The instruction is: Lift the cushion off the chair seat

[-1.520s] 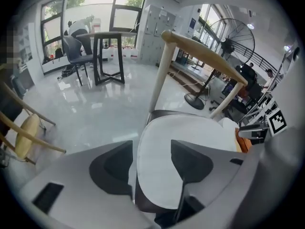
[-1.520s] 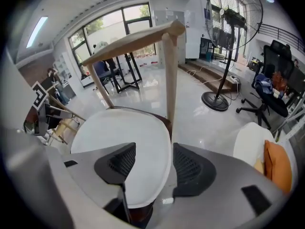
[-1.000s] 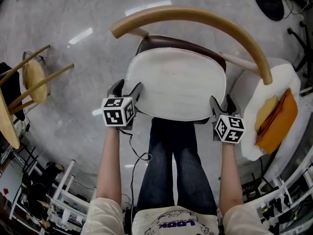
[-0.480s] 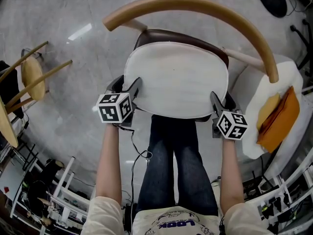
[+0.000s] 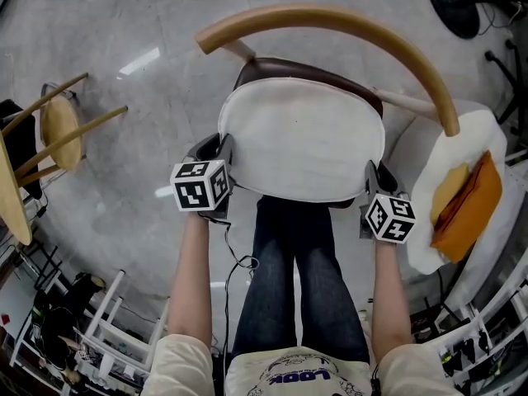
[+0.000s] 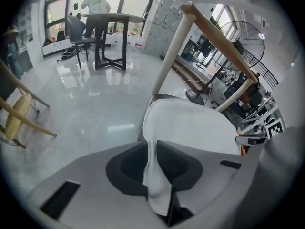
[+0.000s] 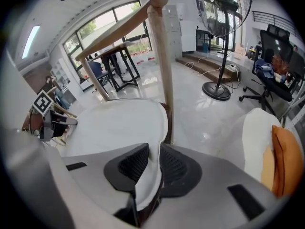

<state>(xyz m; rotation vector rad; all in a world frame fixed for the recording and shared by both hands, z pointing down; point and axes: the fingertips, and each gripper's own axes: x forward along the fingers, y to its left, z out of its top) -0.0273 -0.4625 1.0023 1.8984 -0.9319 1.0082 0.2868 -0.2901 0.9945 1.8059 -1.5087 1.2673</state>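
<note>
— While both sets of jaws close, what's between them?
— Cushion [image 5: 301, 139] edge: L gripper [image 5: 219, 148] at its 9 o'clock, R gripper [image 5: 376, 173] at 3. Cushion's lying on the brown chair seat [image 5: 307, 70].

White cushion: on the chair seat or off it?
On the seat: the cushion lies spread over the brown seat. Only its side edges sit between the closing jaws of the left gripper and right gripper.
</note>
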